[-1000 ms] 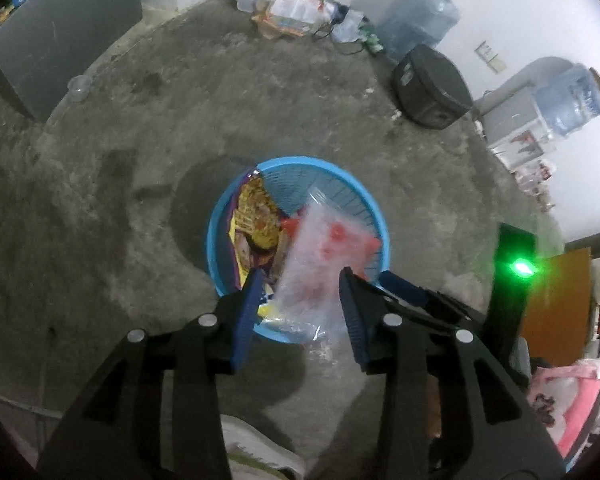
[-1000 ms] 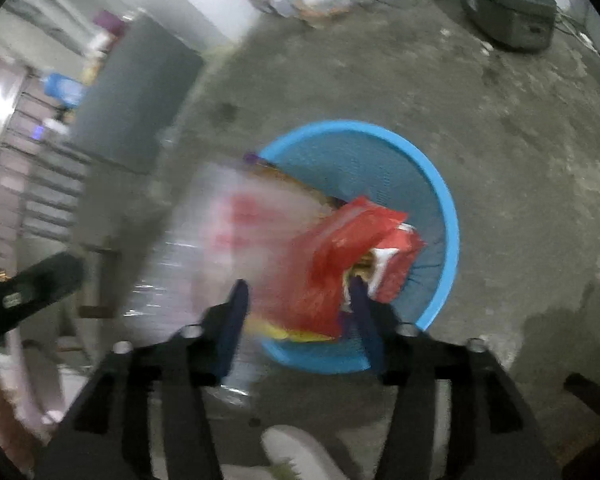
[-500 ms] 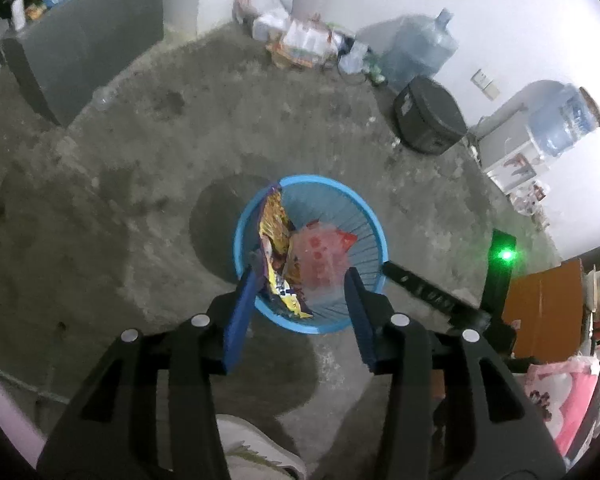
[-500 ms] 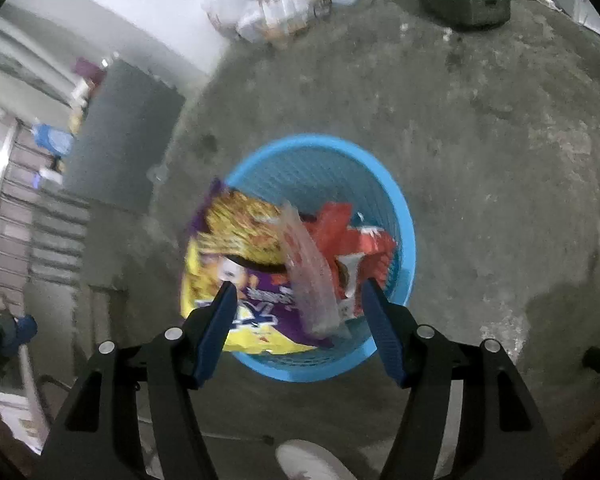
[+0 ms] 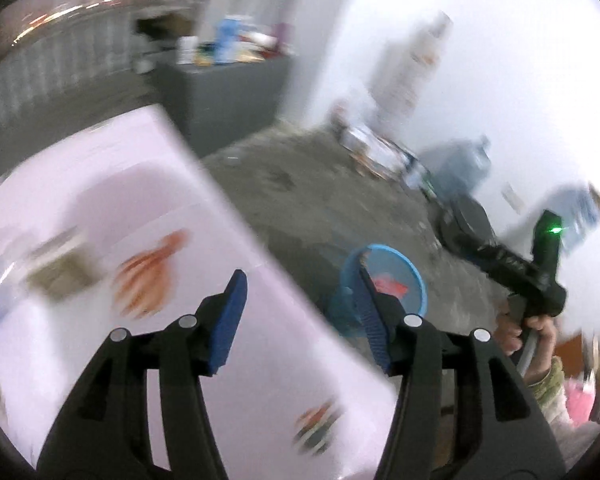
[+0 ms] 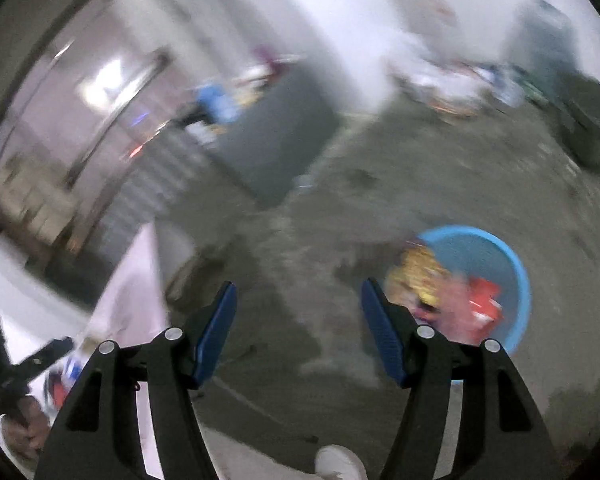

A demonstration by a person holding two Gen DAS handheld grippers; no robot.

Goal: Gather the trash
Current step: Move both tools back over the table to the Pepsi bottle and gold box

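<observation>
Wrappers sat heaped in the blue basket at four o'clock on the floor — dropped there as collected trash — so the left gripper and the right gripper, jaws just opened, gaped empty, free for scraps on the pale table.

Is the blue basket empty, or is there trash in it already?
Not empty. The basket stands upright on the floor with a yellow wrapper and red wrappers inside; blur hides how many.
</observation>
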